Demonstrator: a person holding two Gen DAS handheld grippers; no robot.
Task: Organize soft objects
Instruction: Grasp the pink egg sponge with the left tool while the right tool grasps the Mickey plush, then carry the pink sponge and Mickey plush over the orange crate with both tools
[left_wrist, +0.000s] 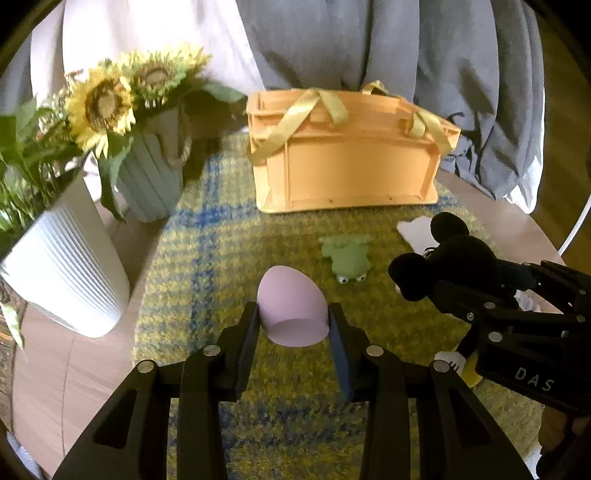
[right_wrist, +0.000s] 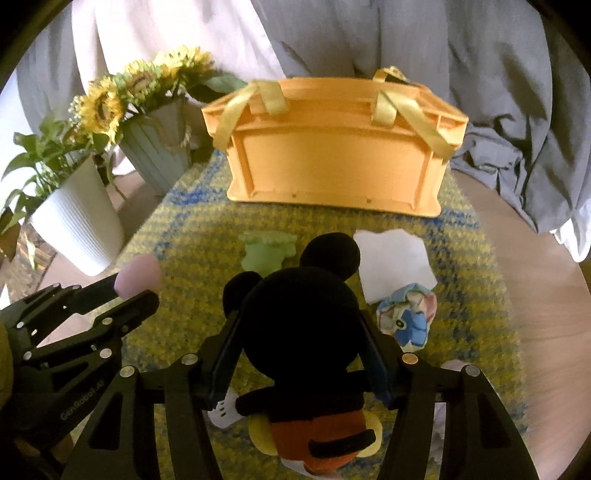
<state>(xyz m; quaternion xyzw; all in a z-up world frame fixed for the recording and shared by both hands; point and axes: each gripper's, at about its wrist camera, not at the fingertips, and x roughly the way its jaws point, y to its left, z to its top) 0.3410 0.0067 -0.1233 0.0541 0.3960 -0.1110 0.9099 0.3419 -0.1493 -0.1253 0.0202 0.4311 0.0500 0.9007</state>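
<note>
1. the left gripper (left_wrist: 293, 325) is clamped on a pale pink egg-shaped sponge (left_wrist: 291, 310), one finger on each side, holding it above the yellow and blue knitted mat (left_wrist: 207, 258).
2. the right gripper (right_wrist: 299, 354) is clamped on a black mouse plush toy (right_wrist: 303, 317) with red shorts, its fingers pressing the body from both sides; the toy's round ears point toward the basket.
3. an orange plastic basket (right_wrist: 332, 162) with yellow ribbon handles stands at the far edge of the mat, well apart from both held things.
4. a small green frog toy (left_wrist: 347, 256) lies on the mat between the grippers and the basket.
5. a white cloth (right_wrist: 391, 262) lies just beside the frog, and a crumpled blue patterned cloth (right_wrist: 406, 317) touches its near corner.
6. on the worktop (right_wrist: 546, 295) left of the mat stand a white ribbed pot (left_wrist: 62, 258) with greenery and a grey-blue pot (left_wrist: 151, 173) of sunflowers.
</note>
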